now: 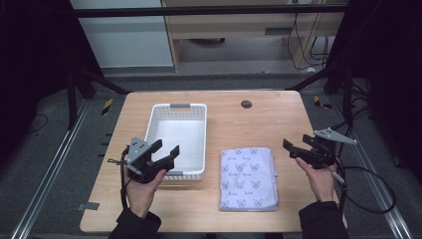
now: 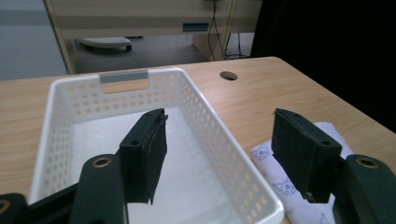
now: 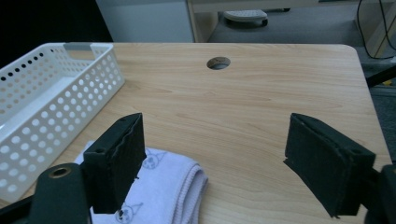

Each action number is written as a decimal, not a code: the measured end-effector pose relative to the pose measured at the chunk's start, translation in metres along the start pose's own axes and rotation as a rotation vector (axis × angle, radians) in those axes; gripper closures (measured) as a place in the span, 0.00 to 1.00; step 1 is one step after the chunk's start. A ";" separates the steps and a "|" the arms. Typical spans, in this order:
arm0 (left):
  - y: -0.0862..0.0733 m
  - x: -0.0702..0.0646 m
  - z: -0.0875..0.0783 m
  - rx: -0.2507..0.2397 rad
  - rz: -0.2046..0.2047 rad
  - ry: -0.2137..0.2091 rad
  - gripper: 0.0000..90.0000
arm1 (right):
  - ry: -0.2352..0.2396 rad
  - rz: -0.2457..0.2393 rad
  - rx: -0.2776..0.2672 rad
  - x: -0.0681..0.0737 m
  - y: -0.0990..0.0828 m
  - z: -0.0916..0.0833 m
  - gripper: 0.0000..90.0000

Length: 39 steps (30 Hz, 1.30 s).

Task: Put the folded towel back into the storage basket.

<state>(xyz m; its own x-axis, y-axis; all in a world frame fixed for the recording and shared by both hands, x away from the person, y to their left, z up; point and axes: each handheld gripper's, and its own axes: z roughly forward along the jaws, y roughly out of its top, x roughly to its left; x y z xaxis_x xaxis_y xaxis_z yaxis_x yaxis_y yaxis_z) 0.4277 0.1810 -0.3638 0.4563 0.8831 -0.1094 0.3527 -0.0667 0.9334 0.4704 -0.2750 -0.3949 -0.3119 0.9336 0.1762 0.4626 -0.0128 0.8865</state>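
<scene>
A folded white cloth [image 1: 248, 178] printed with small cat faces lies on the wooden table [image 1: 259, 124], right of centre near the front. A white perforated basket [image 1: 177, 140] stands empty to its left. My left gripper [image 1: 165, 148] hovers over the basket's near left corner, open, nothing between its jaws. My right gripper [image 1: 295, 146] hangs open just right of the cloth, also holding nothing. In the left gripper view the basket [image 2: 224, 144] lies ahead and the cloth [image 2: 275, 182] shows at the right. In the right gripper view the cloth [image 3: 163, 179] sits below the left jaw.
A round cable hole [image 1: 246, 104] is set in the table near its far edge. Black frame posts [image 1: 343, 84] flank the table. A cable [image 1: 368, 194] loops from the right gripper past the table's right edge. A wooden desk [image 1: 249, 30] stands beyond.
</scene>
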 end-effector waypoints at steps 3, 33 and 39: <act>0.001 -0.007 0.003 0.002 0.008 -0.009 0.40 | 0.000 -0.012 0.003 0.004 0.004 0.002 0.21; -0.039 -0.091 0.050 0.082 0.057 -0.108 0.51 | 0.025 -0.003 0.040 0.026 -0.009 0.042 0.30; -0.049 -0.098 0.051 0.096 0.074 -0.110 0.52 | 0.057 -0.014 0.079 0.028 -0.019 0.050 0.32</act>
<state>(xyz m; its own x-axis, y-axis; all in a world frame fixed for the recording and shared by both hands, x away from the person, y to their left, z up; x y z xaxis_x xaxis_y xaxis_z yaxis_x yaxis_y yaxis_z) 0.4075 0.0741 -0.4159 0.5686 0.8184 -0.0826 0.3883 -0.1785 0.9041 0.4940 -0.2306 -0.4284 -0.3648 0.9115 0.1901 0.5207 0.0305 0.8532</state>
